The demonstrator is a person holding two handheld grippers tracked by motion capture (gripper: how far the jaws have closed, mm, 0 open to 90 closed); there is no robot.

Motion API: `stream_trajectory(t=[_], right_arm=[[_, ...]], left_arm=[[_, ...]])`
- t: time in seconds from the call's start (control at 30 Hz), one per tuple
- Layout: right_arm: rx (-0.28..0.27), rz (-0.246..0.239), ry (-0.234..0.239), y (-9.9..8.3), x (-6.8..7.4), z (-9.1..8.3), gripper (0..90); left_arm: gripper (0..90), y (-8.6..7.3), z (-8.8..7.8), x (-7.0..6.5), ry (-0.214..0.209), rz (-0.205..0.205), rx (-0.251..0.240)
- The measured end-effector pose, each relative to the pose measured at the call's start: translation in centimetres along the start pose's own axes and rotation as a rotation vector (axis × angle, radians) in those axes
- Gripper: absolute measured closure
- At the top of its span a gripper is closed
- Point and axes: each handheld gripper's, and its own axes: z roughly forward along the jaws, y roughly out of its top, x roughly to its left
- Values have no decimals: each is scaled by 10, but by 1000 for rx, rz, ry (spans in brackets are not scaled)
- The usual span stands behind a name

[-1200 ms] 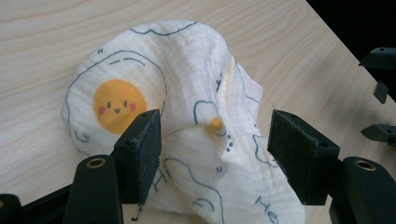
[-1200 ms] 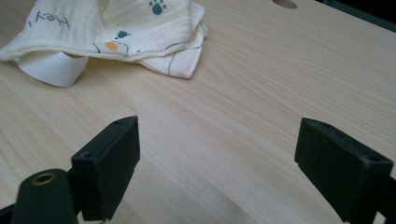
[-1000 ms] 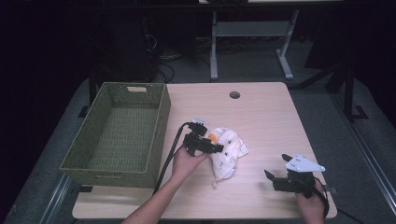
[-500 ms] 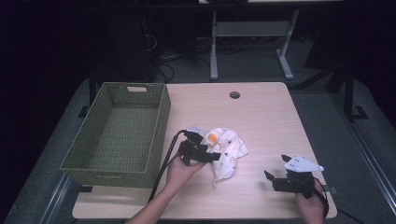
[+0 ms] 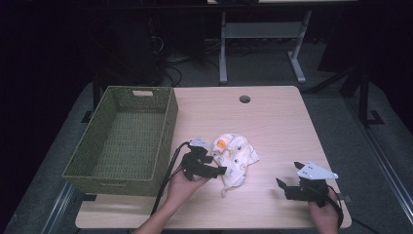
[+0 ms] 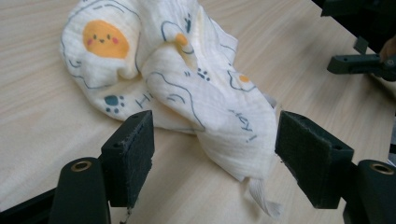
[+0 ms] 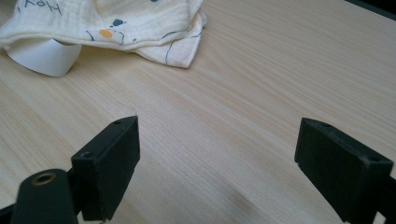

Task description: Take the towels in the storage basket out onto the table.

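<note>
While jaws just widened, left gripper [image 6: 212, 144] gapes around cloth [image 6: 187, 79] corner, pads clear; right gripper [image 7: 233, 163] wide, empty.

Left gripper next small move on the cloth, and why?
Probably ease the left gripper forward and close on the cloth. Its jaws have just been opening and stand wide, the cloth's lower fold lies between the pads unpressed, and the basket waits alongside.

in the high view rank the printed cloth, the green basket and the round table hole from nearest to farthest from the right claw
1. Printed cloth, crumpled mid-table, left of the right claw.
2. Round table hole, near the table's far edge.
3. Green basket, along the table's left side.
</note>
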Motion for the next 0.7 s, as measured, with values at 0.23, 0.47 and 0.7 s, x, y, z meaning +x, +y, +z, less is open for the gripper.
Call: stream_trajectory(t=[0.23, 0.47, 0.7], right_arm=[[4, 1, -3, -1, -1, 1, 137], [7, 1, -3, -1, -1, 1, 137], [8, 2, -3, -2, 0, 0, 137]], left_arm=[[273, -14, -1, -5, -2, 13, 12], [274, -27, -5, -9, -1, 25, 12], [274, -37, -15, -13, -4, 34, 14]])
